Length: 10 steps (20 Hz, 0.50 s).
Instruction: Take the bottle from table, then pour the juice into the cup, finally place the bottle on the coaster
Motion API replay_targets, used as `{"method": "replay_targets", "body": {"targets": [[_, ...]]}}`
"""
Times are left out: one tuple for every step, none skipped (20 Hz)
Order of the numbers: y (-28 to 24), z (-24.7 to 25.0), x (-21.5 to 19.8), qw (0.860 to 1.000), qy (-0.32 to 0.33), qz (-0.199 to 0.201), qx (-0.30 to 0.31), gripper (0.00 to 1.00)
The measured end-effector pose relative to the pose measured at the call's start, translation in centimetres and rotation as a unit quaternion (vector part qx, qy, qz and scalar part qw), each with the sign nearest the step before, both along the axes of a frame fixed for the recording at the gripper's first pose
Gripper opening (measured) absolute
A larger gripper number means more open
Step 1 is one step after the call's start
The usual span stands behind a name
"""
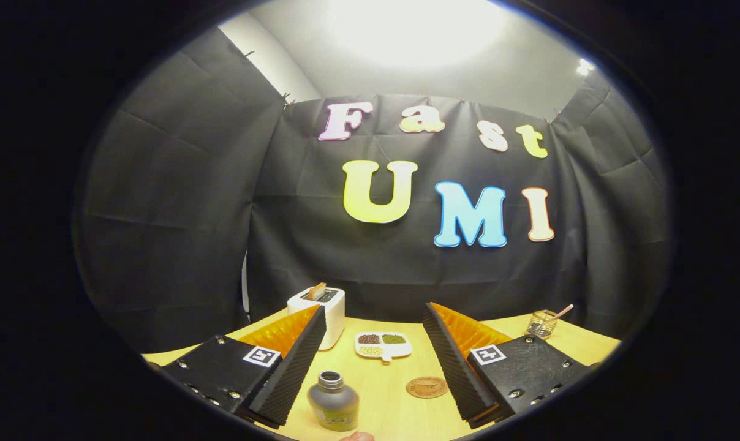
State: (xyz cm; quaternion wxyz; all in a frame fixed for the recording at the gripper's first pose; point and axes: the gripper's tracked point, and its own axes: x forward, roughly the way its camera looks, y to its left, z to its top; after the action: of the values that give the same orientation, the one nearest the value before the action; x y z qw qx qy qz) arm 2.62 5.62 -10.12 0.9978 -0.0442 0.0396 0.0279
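The bottle (333,401) stands upright on the counter (394,404) between the fingers of the hand-held gripper (375,324), close to the left one, uncapped. The fingers are spread wide and hold nothing. The round coaster (427,387) lies near the right finger. Beyond sit a divided dish (383,346), a toaster (318,309) and a small basket (542,324).

Your tongs (375,334) are spread wide, both fingers (290,361) angled inward toward the far side, nothing gripped between them, held low and roughly level over the surface.
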Motion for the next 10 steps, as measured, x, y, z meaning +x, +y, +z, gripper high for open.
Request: {"method": "replay_targets", "body": {"targets": [[0.6, -0.7, 0.2, 1.0, 0.006, 0.003, -0.001, 0.97], [1.1, -1.3, 0.5, 1.0, 0.01, 0.005, 0.001, 0.98], [1.6, -2.0, 0.8, 1.0, 0.015, 0.006, 0.002, 0.98], [1.9, -2.6, 0.9, 1.0, 0.02, 0.006, 0.002, 0.98], [2.3, -3.3, 1.0, 1.0, 0.026, 0.004, 0.003, 0.98], [2.5, -3.9, 1.1, 0.999, 0.032, 0.004, 0.004, 0.98], [2.8, -4.7, 1.1, 0.999, 0.038, 0.003, 0.004, 0.98], [3.1, -5.2, 1.1, 0.999, 0.044, 0.003, 0.001, 0.98], [3.2, -6.1, 1.0, 0.999, 0.053, 0.003, -0.004, 0.98], [3.3, -6.7, 1.1, 0.998, 0.06, -0.001, -0.009, 0.98]]}}
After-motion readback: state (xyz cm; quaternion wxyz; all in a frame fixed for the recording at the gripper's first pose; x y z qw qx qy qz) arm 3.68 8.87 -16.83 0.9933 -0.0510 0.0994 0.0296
